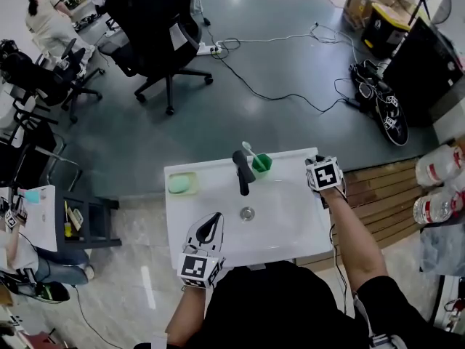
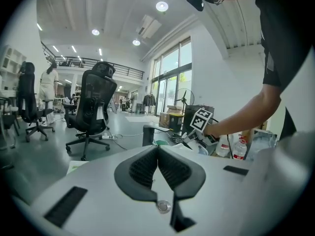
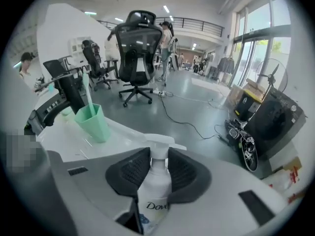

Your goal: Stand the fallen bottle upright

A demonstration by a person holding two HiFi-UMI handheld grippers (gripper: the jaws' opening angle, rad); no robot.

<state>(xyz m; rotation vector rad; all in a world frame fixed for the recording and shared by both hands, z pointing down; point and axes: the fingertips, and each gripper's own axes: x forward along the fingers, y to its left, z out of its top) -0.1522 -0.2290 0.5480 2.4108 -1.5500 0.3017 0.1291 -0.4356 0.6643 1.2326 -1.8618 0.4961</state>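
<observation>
The person's right hand-held gripper [image 3: 158, 154] was closed on the white plastic pump bottle with the blue "Dove" label [image 3: 153, 191], its 2 ribbed black pads pressing the narrow neck just under the white pump head, so the bottle's body hung down toward the camera between the jaws. In the head view this hand-held gripper [image 1: 325, 174] sat at the far right corner of the white washbasin [image 1: 182, 224], right of the green plastic cup [image 1: 261, 163] and the black faucet [image 1: 242, 171]. The bottle itself was hidden beneath it there, so whether its base touched the washbasin could not be told. The left hand-held gripper [image 2: 157, 149] was shut with nothing between its pads, at the near left edge of the washbasin. The bottle looked like smooth, stiff, opaque plastic, probably light to moderate in weight, though its fill could not be seen. Its rounded, glossy wall would likely be slippery, more so on a wet basin. A hold on the thin neck seemed secure against dropping, since the shoulder and pump head trap the pads, but it would probably let the body swing. The jutting nozzle looked like the weakest part and best left unloaded. For setting it down, the flat base would want to meet the surface squarely before the hold is eased.
</observation>
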